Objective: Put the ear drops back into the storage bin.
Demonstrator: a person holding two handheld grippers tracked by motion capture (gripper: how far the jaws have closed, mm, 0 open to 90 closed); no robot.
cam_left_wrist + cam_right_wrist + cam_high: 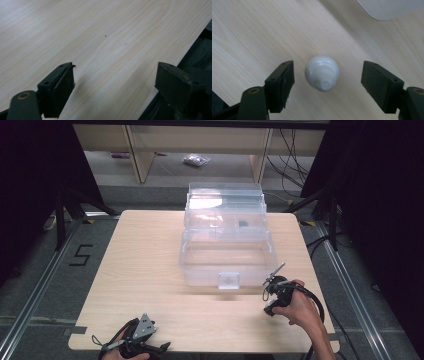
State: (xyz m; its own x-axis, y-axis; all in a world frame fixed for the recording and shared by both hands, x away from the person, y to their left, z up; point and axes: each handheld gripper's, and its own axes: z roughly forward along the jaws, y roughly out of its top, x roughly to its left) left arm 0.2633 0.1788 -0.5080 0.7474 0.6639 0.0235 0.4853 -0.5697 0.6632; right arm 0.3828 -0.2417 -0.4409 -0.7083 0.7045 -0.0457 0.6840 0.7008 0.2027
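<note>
At the bottom left of the high view, the left gripper [131, 341] rested at the near edge of the table [145, 270], a hand partly under it and its grey plate facing up. In the left gripper view, the left gripper [115, 80] stood with its jaws spread wide and nothing between them, over bare pale wood, with the table's edge running down the right side of the frame.

At the centre of the high view stood a clear plastic box [227, 262], its lid tipped up behind it and a small latch at its front wall.

At the lower right of that view, a hand [300, 307] held the right gripper [278, 292] just below and to the right of the box's front corner, tilted down toward the table.

In the right gripper view, the right gripper [327, 76] was released, its jaws well apart on either side of a small white bottle [322, 72] that stood on the wood, cap pointing at the camera. The bottle sat centred between the jaws, touching neither. A pale corner of the box [392, 8] showed at the upper right of the frame.
</note>
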